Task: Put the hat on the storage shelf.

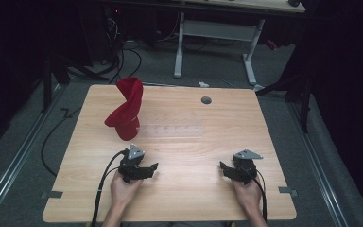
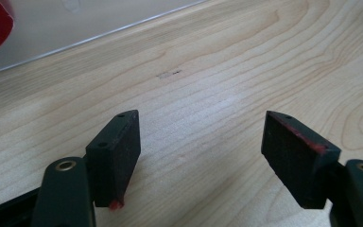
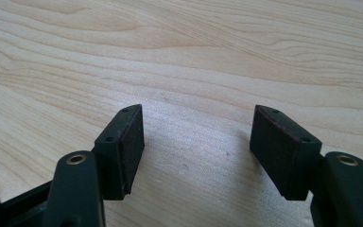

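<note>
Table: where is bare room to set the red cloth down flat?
Free: the wood between the left hand-held gripper and right hand-held gripper, and the right half below the grey disc. Crowded: the far left, around the red cloth and clear tray.

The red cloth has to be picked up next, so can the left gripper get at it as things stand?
Probably yes. The left gripper stands open and empty, and only bare table lies between it and the red cloth, which stands twisted beyond it.
</note>
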The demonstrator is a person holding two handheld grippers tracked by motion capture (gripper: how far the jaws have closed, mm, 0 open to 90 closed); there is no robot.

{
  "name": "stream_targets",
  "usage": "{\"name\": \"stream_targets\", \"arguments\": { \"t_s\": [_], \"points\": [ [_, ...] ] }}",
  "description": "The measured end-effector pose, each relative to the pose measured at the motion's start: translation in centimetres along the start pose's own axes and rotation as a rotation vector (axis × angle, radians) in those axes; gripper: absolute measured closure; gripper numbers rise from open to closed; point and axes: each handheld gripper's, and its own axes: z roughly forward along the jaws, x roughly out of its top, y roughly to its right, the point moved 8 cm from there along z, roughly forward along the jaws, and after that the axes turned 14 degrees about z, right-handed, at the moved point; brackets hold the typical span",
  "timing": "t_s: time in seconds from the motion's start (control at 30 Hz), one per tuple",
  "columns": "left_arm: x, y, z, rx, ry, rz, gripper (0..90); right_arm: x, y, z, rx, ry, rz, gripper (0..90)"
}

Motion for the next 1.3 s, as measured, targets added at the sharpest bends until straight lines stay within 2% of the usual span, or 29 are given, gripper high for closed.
{"name": "stream_targets", "arguments": {
  "t_s": [0.33, 0.5, 0.63, 1.3],
  "points": [
    [-0.7, -0.6, 1.0, 0.031, -0.012, 0.013, 29.2, 0.0, 0.0, 0.0, 0.000, 0.001, -0.002, 36.0],
    [-0.9, -0.5, 1.2, 0.046, -0.006, 0.044, 29.1, 0.0, 0.0, 0.0, 0.000, 0.000, -0.002, 35.9],
    [-1.3, -0.2, 1.4, 0.060, -0.009, 0.090, 28.6, 0.0, 0.0, 0.0, 0.000, 0.000, -0.002, 35.9],
    [-1.3, -0.2, 1.4, 0.060, -0.009, 0.087, 26.0, 0.0, 0.0, 0.0, 0.002, 0.000, -0.003, 35.5]
  ]
}}
